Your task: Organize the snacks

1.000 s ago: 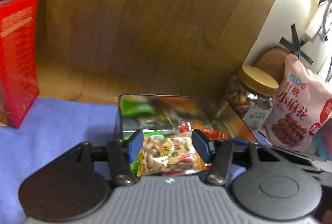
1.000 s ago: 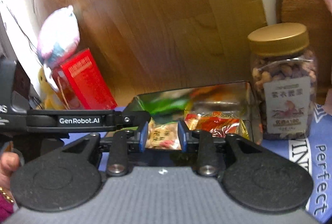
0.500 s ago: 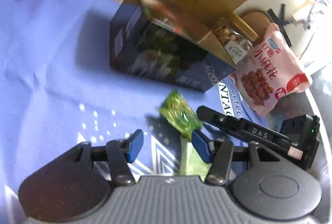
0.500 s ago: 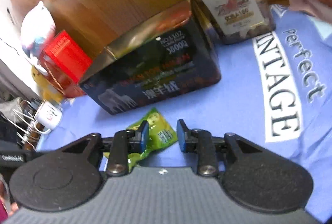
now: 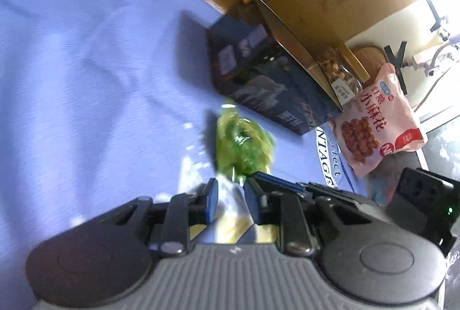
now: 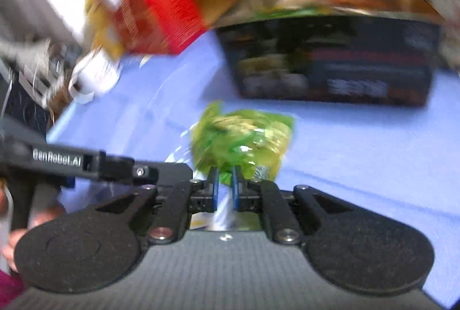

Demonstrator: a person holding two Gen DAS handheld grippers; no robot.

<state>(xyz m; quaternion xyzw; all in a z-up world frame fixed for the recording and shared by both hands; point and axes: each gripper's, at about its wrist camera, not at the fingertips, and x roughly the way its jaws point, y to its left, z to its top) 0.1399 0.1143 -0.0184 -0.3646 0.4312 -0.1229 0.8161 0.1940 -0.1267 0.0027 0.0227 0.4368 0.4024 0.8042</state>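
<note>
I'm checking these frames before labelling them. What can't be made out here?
- Green snack packet: print unreadable, motion blur, right wrist view.
- Its near end: hidden behind the left gripper and the right gripper, so whether the pads pinch it is unclear.
- Dark tin: contents smeared by blur; lettering illegible.
- Nut jar: mostly hidden behind the tin, left wrist view.
- Red box: text blurred.

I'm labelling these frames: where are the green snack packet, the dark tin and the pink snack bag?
green snack packet [image 6: 244, 137], right wrist view, crinkled middle.
dark tin [image 5: 264, 86], left wrist view, printed side wall.
pink snack bag [image 5: 376, 120], left wrist view, printed front.
</note>
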